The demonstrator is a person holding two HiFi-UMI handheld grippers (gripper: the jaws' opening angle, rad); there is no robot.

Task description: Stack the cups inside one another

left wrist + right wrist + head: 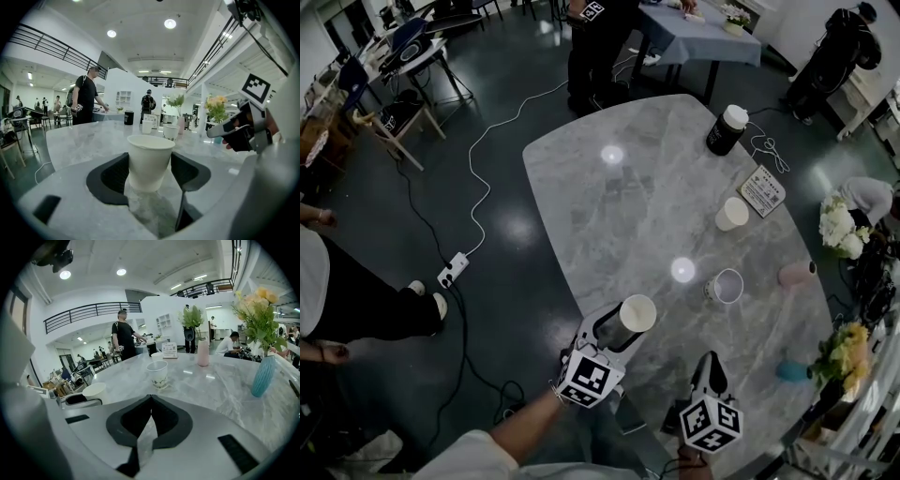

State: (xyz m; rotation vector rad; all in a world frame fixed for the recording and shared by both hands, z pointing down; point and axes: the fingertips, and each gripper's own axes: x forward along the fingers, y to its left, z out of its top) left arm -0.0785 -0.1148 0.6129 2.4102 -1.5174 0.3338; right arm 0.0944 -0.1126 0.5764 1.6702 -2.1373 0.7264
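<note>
A white paper cup (637, 312) (150, 161) stands upright between the jaws of my left gripper (628, 325) (150, 169), which is shut on its sides near the table's front edge. The same cup (93, 391) shows at the left of the right gripper view. My right gripper (710, 362) (150, 398) is shut with nothing in it, to the right of the left one. Ahead of it a printed paper cup (727, 286) (157, 373) stands open side up. Farther back is another white cup (732, 214) (146, 126).
On the grey marble table (609, 206) are a black cup with a white lid (727, 129), a small card (762, 190), a pink vase (797, 274) and a blue vase (791, 371) with flowers. People stand beyond the far end; a cable and power strip (453, 269) lie on the floor.
</note>
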